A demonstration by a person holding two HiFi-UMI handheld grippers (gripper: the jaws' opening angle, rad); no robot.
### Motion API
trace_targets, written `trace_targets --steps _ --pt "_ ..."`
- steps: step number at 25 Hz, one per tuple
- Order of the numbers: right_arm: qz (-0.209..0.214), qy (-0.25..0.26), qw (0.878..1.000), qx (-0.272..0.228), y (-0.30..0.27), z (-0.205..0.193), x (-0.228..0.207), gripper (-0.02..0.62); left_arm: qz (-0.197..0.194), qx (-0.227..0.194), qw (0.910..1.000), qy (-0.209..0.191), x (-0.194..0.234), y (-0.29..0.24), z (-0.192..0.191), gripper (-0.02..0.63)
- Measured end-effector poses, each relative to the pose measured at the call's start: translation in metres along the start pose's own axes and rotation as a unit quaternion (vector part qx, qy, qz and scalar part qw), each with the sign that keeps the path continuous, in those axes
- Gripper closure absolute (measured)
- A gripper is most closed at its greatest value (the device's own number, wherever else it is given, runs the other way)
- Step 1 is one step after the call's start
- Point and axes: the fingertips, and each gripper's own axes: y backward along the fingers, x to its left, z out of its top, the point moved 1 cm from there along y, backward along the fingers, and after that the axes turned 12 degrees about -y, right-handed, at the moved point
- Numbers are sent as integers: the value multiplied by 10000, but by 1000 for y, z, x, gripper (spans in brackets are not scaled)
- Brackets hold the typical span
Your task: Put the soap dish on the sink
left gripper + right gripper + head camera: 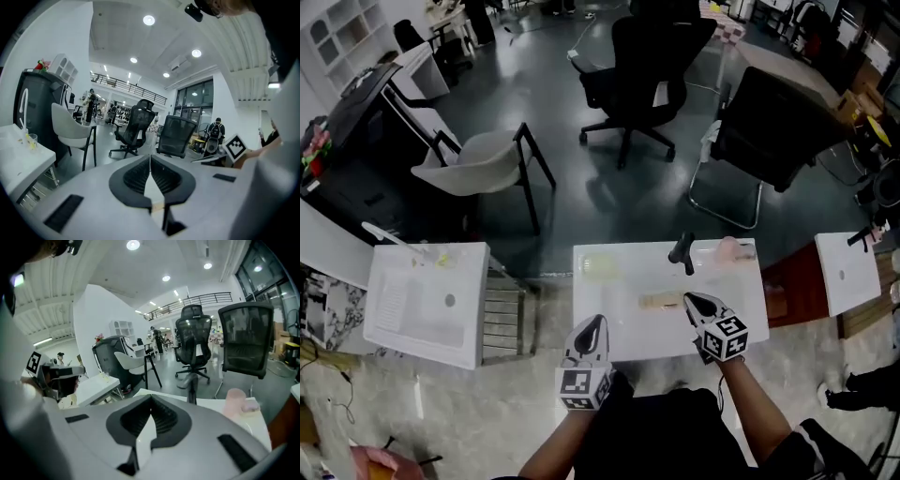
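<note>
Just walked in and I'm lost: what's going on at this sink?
A person stands at the white sink with a gripper in each hand. The left gripper and right gripper are both shut and empty. The tan soap dish already lies on the sink top, near the right gripper, in front of the black faucet.
</note>
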Motion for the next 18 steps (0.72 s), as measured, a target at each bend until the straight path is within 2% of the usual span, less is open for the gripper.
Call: trace_targets --steps 4,6,10,14,18 --pt "-75 -170 9987 -472 68 5 -17 595 160 -57 9999 7 -22 -4 4 591" --pt "-191 -177 9973 -682 102 6 -29 595 165 -65 9998 -122 -39 -7 7 591" --pt "-429 -161 9945 -946 161 2 -60 595 90 -77 9990 -420 -87 -15 17 591" --pt "-567 4 9911 -1206 215 0 -87 595 115 -225 9987 -442 -138 -14 24 591" --pt "-555 79 9894 -1341 261 -14 -115 595 83 -258 9981 -546 -206 -2 16 591"
